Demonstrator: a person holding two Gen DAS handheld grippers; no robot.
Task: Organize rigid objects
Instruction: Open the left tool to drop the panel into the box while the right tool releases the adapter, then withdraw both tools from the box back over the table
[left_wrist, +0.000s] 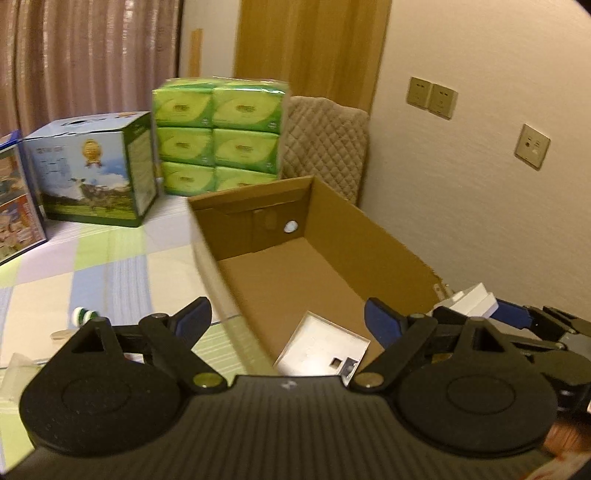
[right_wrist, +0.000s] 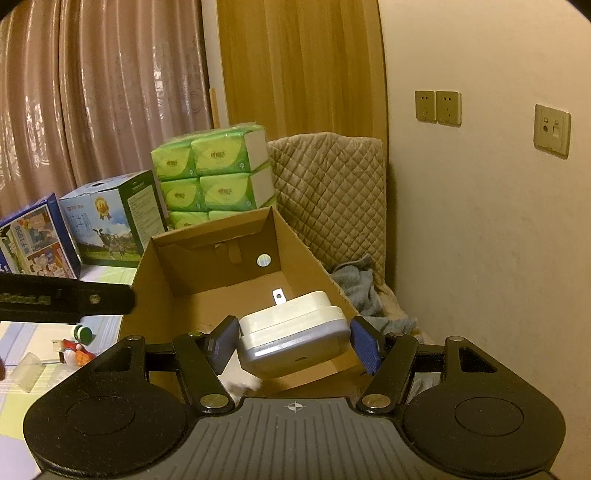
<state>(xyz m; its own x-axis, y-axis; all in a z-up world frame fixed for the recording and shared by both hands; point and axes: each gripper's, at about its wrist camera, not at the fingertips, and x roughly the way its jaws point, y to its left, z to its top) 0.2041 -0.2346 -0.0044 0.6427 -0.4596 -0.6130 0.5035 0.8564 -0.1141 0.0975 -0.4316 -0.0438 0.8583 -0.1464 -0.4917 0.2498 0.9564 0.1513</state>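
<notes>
White plug adapter (right_wrist: 291, 332) sits between the blue pads of the right gripper (right_wrist: 293, 345), clamped on its two short ends, long axis running side to side across the jaws. One metal prong (right_wrist: 277, 296) shows on its far face, pointing away from the camera toward the far wall of the box. The adapter hangs above the near end of the open cardboard box (right_wrist: 295, 236), not touching the floor of it. In the left wrist view the same adapter (left_wrist: 471, 297) shows at the box's right rim with the right gripper (left_wrist: 491, 310) around it.

Left gripper (left_wrist: 288, 317) is spread wide with nothing between its pads, straddling the box's near left wall. Just ahead of it, one flat white square plate (left_wrist: 325, 341) lies on the box floor, tilted corner-on, with a small square cutout near one edge.

One cardboard box, with one round hole (right_wrist: 263, 260) in its far wall. Beyond it: one shrink-wrapped pack of green tissue packets (left_wrist: 218, 136), six packet fronts visible; one blue milk carton box (left_wrist: 96, 173) with a cow picture; one more blue printed box (right_wrist: 37, 240) at far left. A quilted beige cushion (right_wrist: 328, 192) leans on the wall, grey cloth (right_wrist: 356, 284) below it. Three wall sockets (right_wrist: 437, 107). A few small toys (right_wrist: 79, 343) lie on the checked bedsheet (left_wrist: 103, 273), too small to identify.
</notes>
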